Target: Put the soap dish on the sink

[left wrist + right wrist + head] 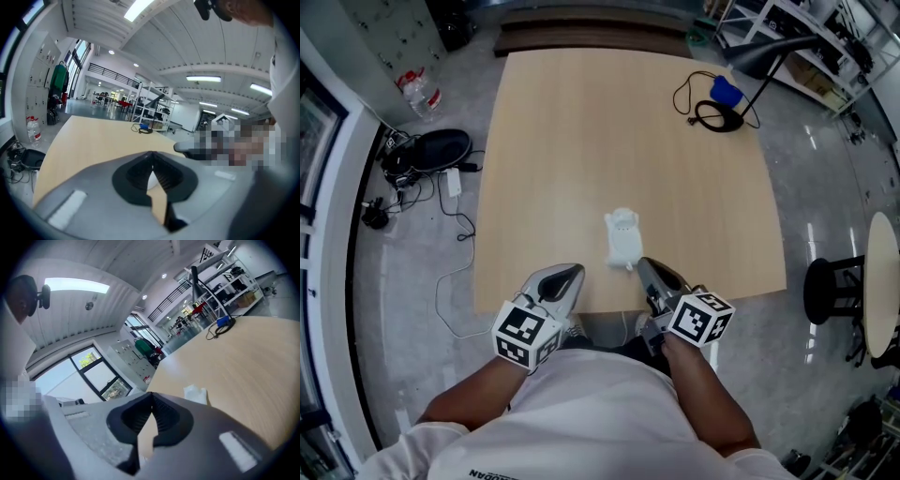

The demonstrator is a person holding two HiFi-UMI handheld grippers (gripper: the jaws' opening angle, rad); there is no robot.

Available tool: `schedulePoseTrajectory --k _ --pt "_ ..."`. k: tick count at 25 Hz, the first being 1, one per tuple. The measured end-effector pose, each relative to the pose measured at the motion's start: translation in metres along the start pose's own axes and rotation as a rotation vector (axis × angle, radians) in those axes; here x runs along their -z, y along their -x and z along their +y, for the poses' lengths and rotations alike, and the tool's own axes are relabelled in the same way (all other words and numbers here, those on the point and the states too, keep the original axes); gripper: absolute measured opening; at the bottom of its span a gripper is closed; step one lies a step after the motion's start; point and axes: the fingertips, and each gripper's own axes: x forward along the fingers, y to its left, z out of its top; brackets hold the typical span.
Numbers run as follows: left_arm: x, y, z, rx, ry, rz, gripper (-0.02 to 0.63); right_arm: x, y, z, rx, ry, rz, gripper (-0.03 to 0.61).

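On the tabletop (581,141) the soap dish (622,240) lies near-to-far just beyond our right gripper (644,265), with our left gripper (574,273) farther off, both pressed together and empty.

A light wooden table (628,141) is filling the middle of the head view. At its one o'clock corner a black desk lamp (719,117) is standing beside a blue object (726,90). On the floor, a water bottle (420,94) is lying at ten o'clock, and a black stool (832,286) is standing at three o'clock.
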Motion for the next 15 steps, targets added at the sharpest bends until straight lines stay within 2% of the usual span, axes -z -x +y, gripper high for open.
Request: schedulePoseTrajectory --k 5,11,15 --pt "-0.019 0.004 -0.008 -0.039 -0.003 -0.062 0.008 -0.016 0.023 0.033 -0.101 0.08 0.003 0.002" --pt "-0.019 0.004 -0.018 -0.149 0.057 -0.118 0.008 -0.02 0.053 0.036 -0.144 0.252 0.058 0.002" --pt "-0.016 -0.001 -0.044 -0.187 0.071 -0.141 0.008 -0.024 0.074 0.041 -0.21 0.311 0.053 0.002"
